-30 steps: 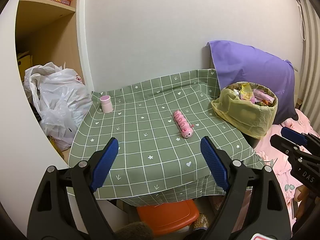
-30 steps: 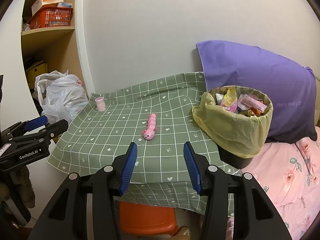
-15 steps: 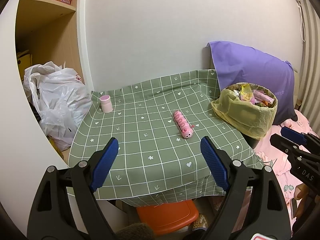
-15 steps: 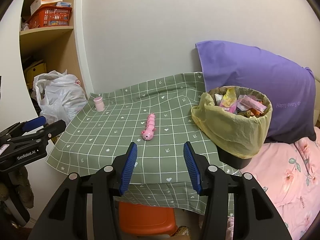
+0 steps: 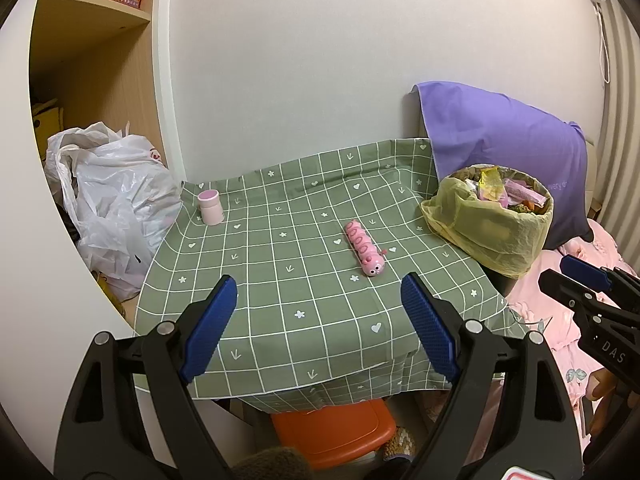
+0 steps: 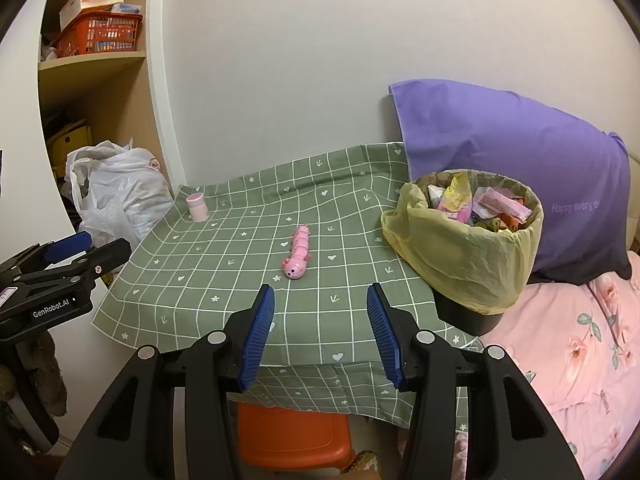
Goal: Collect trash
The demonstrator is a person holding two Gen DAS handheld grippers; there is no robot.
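A black trash bin lined with a yellow bag (image 5: 490, 224) (image 6: 464, 256) stands at the table's right edge, full of wrappers (image 6: 476, 202). A pink caterpillar toy (image 5: 365, 254) (image 6: 298, 254) lies mid-table on the green checked cloth (image 5: 280, 280) (image 6: 240, 264). A small pink cup (image 5: 210, 207) (image 6: 197, 207) stands at the back left. My left gripper (image 5: 318, 320) is open and empty, held before the table's front edge. My right gripper (image 6: 320, 328) is open and empty, also in front of the table, left of the bin.
A white plastic bag (image 5: 116, 200) (image 6: 120, 196) sits left of the table by wooden shelves holding an orange basket (image 6: 98, 36). A purple pillow (image 6: 520, 168) leans behind the bin. Pink floral bedding (image 6: 568, 360) lies right. An orange stool (image 5: 332, 432) stands under the table.
Both grippers have barely moved; the right one shifted very slightly. Both stay open and nothing on the table has moved.
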